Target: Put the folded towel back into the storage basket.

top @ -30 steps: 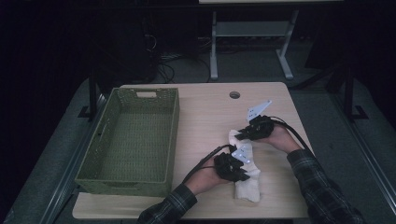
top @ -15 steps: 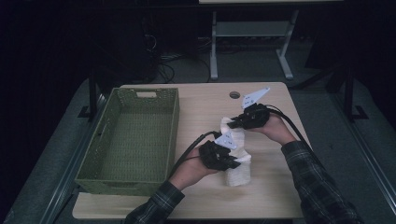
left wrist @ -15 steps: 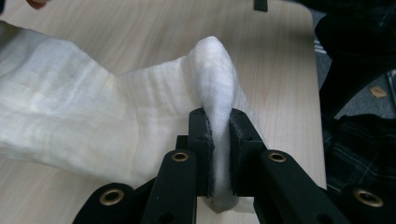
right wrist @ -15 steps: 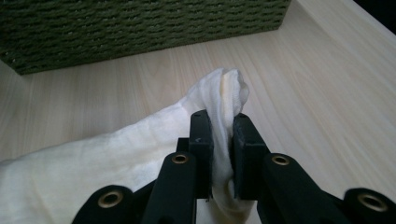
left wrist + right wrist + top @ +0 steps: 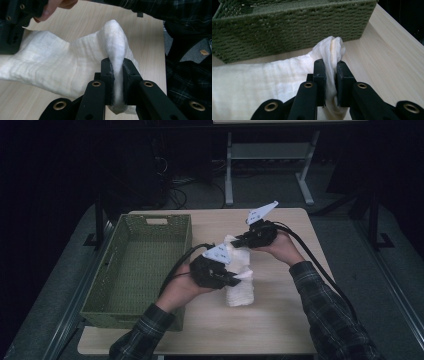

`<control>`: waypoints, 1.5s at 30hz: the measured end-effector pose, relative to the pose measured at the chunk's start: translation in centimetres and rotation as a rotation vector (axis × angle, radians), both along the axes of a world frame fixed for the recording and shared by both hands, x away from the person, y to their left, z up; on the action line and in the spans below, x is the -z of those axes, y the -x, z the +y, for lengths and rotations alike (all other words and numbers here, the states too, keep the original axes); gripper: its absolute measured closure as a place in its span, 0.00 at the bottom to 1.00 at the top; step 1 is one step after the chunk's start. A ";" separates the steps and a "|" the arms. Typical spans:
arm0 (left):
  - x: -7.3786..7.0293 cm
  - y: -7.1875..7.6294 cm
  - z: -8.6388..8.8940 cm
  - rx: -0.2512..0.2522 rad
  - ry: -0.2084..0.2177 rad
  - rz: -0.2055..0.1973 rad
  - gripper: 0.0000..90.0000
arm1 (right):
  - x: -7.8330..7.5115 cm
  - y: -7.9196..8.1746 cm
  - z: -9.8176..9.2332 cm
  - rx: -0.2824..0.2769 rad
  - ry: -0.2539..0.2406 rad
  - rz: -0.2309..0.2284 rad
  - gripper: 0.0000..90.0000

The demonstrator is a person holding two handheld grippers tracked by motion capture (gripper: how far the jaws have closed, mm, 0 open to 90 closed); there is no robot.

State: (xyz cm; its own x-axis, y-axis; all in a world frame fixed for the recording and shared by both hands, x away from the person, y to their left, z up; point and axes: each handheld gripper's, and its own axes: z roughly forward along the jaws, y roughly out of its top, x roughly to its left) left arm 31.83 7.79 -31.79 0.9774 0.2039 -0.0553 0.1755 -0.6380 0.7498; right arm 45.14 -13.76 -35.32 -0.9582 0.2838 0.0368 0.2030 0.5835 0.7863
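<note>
A white cloth [image 5: 239, 279] hangs above the wooden table [image 5: 280, 320], stretched between both grippers. My left gripper [image 5: 235, 277] is shut on one bunched corner of the cloth [image 5: 117, 62], which is pinched between its black pads [image 5: 108, 75]. My right gripper [image 5: 239, 241] is shut on another corner of the cloth [image 5: 332, 52], farther back on the table. The lower part of the cloth droops to the tabletop. Both hands hold the grippers above the table's middle.
A green woven basket [image 5: 131, 305] stands on the left half of the table, empty, its near wall [image 5: 287, 27] close behind the cloth in the right gripper view. A round hole [image 5: 250, 213] sits near the table's far edge. Plaid sleeves [image 5: 330, 315] come in from below.
Both grippers have risen and moved left toward the basket, lifting the cloth off the table. It now hangs between them instead of lying flat.
</note>
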 end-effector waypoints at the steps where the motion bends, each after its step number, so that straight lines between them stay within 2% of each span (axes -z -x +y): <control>1: -0.3 -0.2 0.7 0.005 0.004 0.001 0.90 | -0.1 -0.1 0.3 0.001 -0.001 -0.004 0.89; 6: -1.4 -0.4 3.1 0.011 0.008 -0.012 0.90 | -1.1 -0.6 2.3 -0.009 0.004 -0.008 0.89; 9: -2.1 -0.7 4.9 0.012 0.020 -0.024 0.90 | -1.7 -0.9 3.6 -0.013 0.008 -0.027 0.89; 13: -2.8 -0.7 7.1 0.004 0.040 -0.032 0.90 | -2.6 -1.1 5.4 -0.014 -0.007 -0.025 0.89; 19: -3.4 -0.5 10.2 -0.018 0.045 -0.045 0.90 | -3.4 -1.5 8.1 -0.035 -0.008 -0.041 0.89; 27: -3.4 -0.2 13.9 -0.035 0.047 -0.055 0.89 | -3.2 -1.7 12.1 -0.064 -0.002 -0.029 0.89; 30: -3.3 0.1 15.3 -0.042 0.047 -0.057 0.89 | -3.1 -1.7 13.6 -0.083 0.006 -0.044 0.89; 36: -2.6 0.5 17.6 -0.072 0.042 -0.054 0.89 | -2.8 -1.9 16.0 -0.094 -0.010 -0.034 0.89; 45: -0.9 0.7 19.3 -0.095 0.020 -0.035 0.89 | -1.3 -2.1 18.5 -0.117 -0.003 -0.029 0.89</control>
State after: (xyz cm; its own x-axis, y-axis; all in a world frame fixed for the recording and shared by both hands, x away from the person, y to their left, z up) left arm 31.17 27.10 -30.88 0.9552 0.2948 -0.0265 0.2080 -0.6049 0.7687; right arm 47.28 4.78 -34.03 -0.9855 0.1696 0.0088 0.1103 0.5999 0.7925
